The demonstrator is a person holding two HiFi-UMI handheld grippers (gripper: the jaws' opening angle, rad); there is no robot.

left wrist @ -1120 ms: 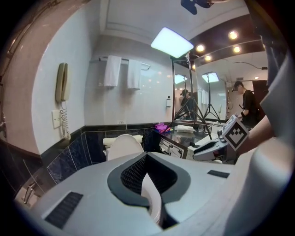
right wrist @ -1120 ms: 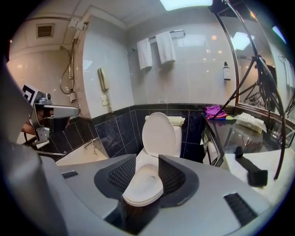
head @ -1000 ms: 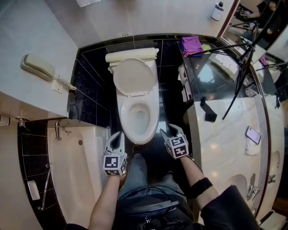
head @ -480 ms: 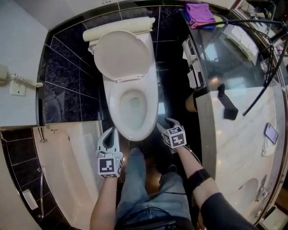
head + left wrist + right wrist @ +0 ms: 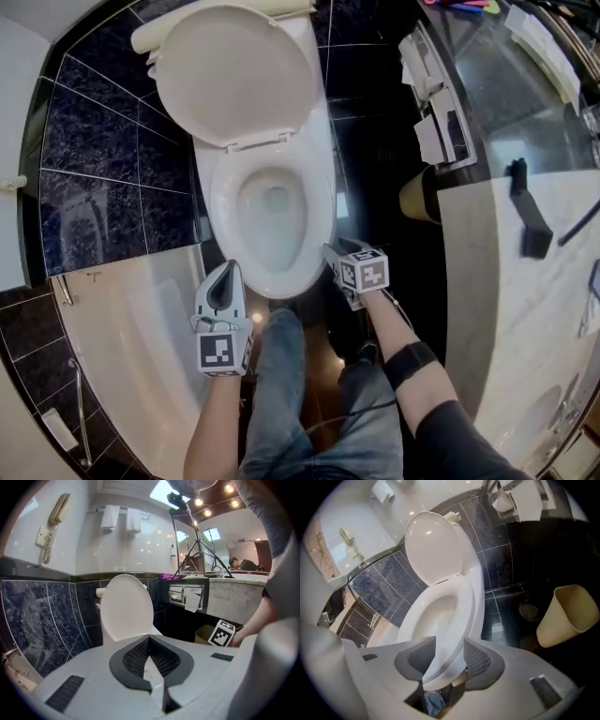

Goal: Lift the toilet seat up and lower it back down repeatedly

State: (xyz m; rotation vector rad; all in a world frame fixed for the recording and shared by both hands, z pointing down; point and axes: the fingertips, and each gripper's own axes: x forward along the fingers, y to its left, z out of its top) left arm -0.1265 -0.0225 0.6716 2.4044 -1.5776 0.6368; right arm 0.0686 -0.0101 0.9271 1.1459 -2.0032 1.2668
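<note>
One toilet (image 5: 221, 212), one beige bin (image 5: 419, 197), two grippers (left gripper (image 5: 228, 270), right gripper (image 5: 335, 252)).

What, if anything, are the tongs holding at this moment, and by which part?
Nothing firmly, it seems: the right tongs stand open around the toilet seat at its front rim; the left tongs are shut, empty.

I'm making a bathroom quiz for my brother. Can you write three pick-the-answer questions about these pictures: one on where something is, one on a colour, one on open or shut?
1. Where is the bin compared with the toilet? A inside it; B on top of it; C on the floor beside it.
2. What colour is the toilet? A white; B pink; C green.
3. How is the toilet's lid? A shut; B up; C taken off.

Answers: 1 C, it stands on the dark floor next to the toilet. 2 A, the bowl and lid are white. 3 B, it leans back and the bowl shows.
</note>
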